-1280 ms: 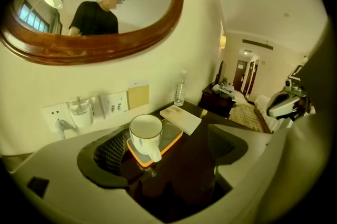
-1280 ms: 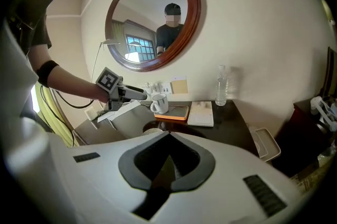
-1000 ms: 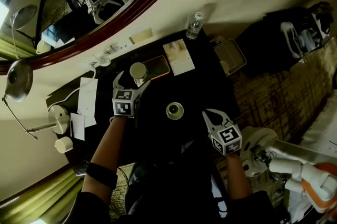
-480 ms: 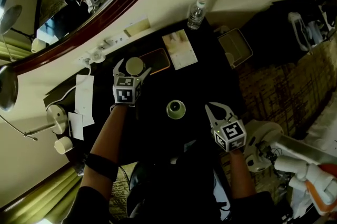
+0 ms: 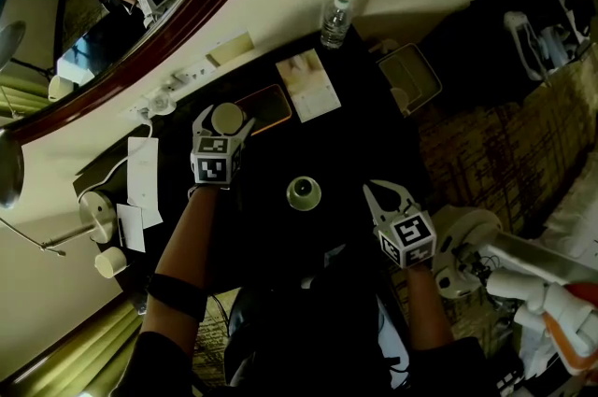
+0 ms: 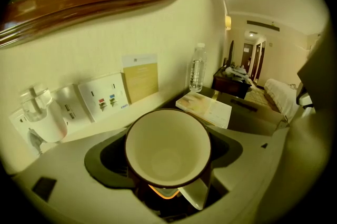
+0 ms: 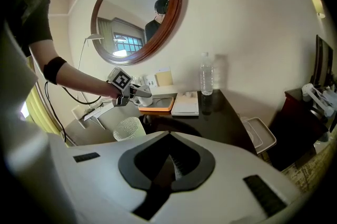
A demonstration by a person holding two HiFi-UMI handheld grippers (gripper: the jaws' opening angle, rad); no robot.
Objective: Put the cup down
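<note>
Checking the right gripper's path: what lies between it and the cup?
A small pale round object sits on the dark table roughly between right gripper and cup, plain in the head view.

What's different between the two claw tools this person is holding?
The left gripper holds a cup between its jaws, which have just been closing; the right gripper is shut and empty. The left gripper reaches out over the orange-rimmed tray; the right gripper hangs back from it. Both carry a marker cube.
</note>
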